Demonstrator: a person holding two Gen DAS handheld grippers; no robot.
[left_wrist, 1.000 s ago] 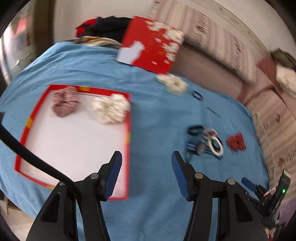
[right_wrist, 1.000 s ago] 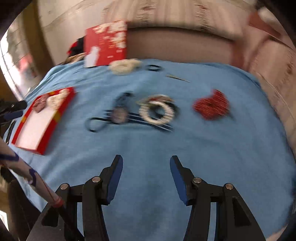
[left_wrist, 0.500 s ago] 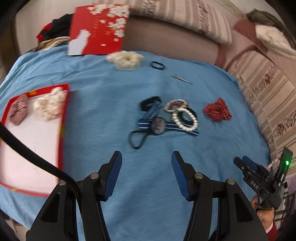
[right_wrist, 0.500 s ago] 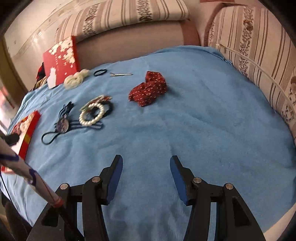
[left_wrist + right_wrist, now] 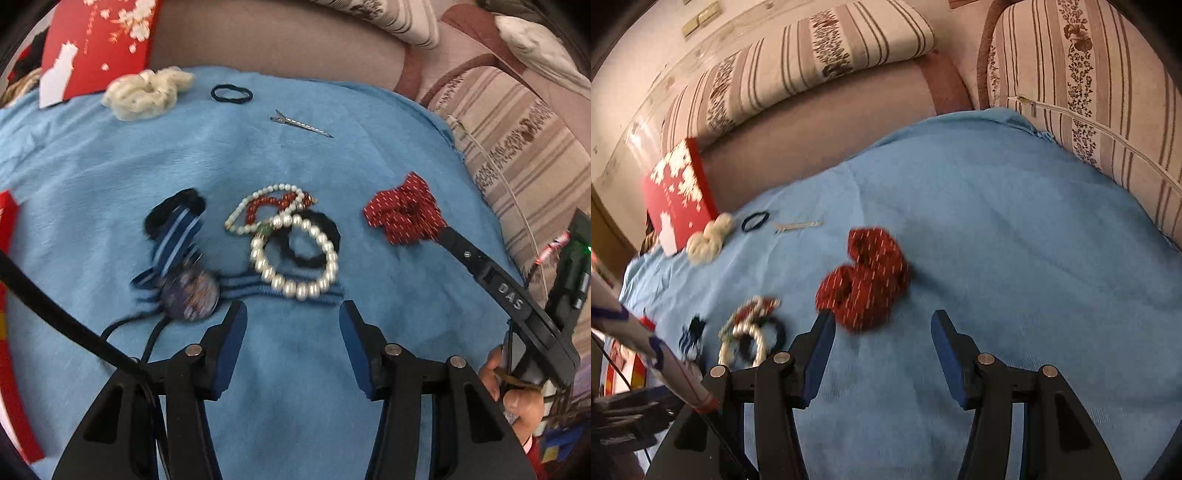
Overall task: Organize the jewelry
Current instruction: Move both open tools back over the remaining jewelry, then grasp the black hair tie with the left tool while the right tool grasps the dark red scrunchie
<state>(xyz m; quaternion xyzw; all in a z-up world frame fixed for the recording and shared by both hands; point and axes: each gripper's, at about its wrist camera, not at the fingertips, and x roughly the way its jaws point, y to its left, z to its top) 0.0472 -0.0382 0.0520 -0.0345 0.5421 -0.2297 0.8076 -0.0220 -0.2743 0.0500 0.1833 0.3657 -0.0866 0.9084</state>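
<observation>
A pile of jewelry lies on the blue blanket [image 5: 110, 177]: a large pearl bracelet [image 5: 295, 291], a thin pearl and red bead strand [image 5: 266, 201], a black scrunchie [image 5: 325, 236] and a blue striped band with a round button [image 5: 190, 293]. My left gripper [image 5: 291, 317] hovers just in front of the pearl bracelet. Its jaws are closing with nothing between them. A red dotted scrunchie [image 5: 864, 284] lies just ahead of my right gripper [image 5: 882, 325], which is open. The left fingertip [image 5: 823, 325] of that gripper is at the scrunchie's near edge.
A cream scrunchie [image 5: 147, 90], a black hair tie [image 5: 232, 93] and a metal clip [image 5: 301, 123] lie farther back. A red box lid [image 5: 96, 48] leans on the sofa. The red tray's edge [image 5: 7, 221] shows at the left. Striped cushions [image 5: 1089, 92] border the right.
The left view swung from the red tray over to the jewelry pile and came closer. The right view turned and moved in on the red scrunchie.
</observation>
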